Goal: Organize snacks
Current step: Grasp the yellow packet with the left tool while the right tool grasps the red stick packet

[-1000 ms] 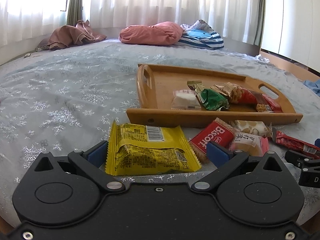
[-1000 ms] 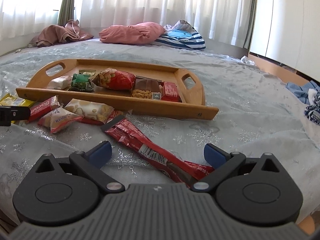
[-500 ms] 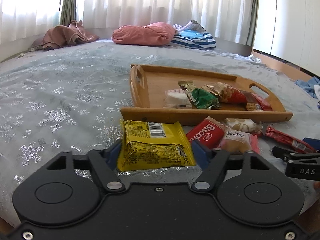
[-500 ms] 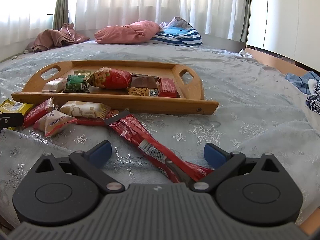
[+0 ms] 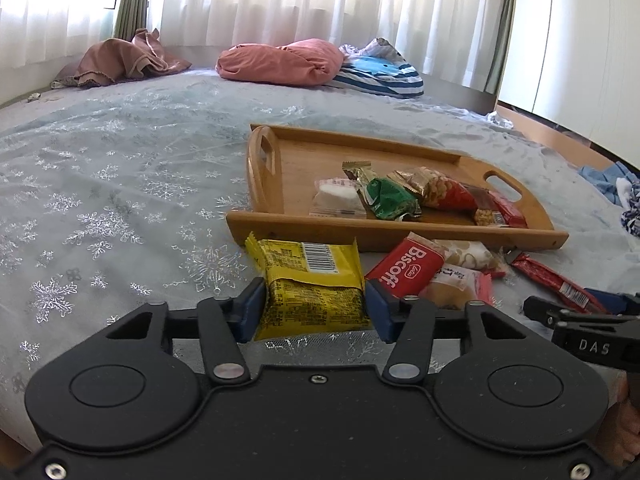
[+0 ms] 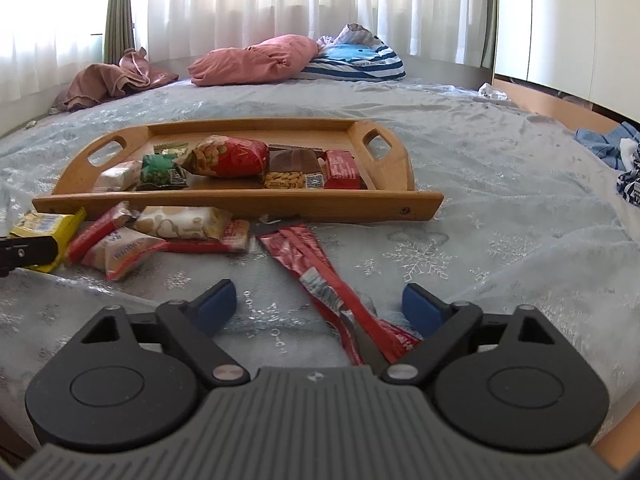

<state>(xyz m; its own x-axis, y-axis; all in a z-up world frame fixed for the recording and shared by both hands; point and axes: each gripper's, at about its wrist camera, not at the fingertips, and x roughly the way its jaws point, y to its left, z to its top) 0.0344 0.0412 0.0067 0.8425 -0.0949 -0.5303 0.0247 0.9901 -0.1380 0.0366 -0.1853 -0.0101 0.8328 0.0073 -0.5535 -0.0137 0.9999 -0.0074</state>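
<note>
Left wrist view: a left hand-held gripper [image 5: 316,312] has just been closing on a yellow snack packet [image 5: 310,284] that lies on the bed [image 5: 100,200], just in front of the near wall of a wooden tray [image 5: 396,236]. Its blue pads [image 5: 252,310] sit against both side edges of the packet, so the grip looks made or very nearly made. A red Biscoff packet [image 5: 404,266] lies beside the yellow one, also in front of the tray, with two pale snack packets next to it. Inside the tray are a white packet, a green packet, a red bag of nuts and smaller bars.

To do this step well, the clamp should probably firm up before any lift, since the wrapper is thin and may crumple or slip. The packet would then need to clear the tray's near wall before being set on the bare wood toward the tray's left handle [image 5: 262,156].

Right wrist view: the right hand-held gripper [image 6: 320,308] hovers low over the bed in front of the tray [image 6: 240,200]. Its jaws have just been closing a little but stand wide apart. A long red snack stick [image 6: 320,276] runs between them, nearer the right pad [image 6: 420,312], and neither pad presses on it.
</note>
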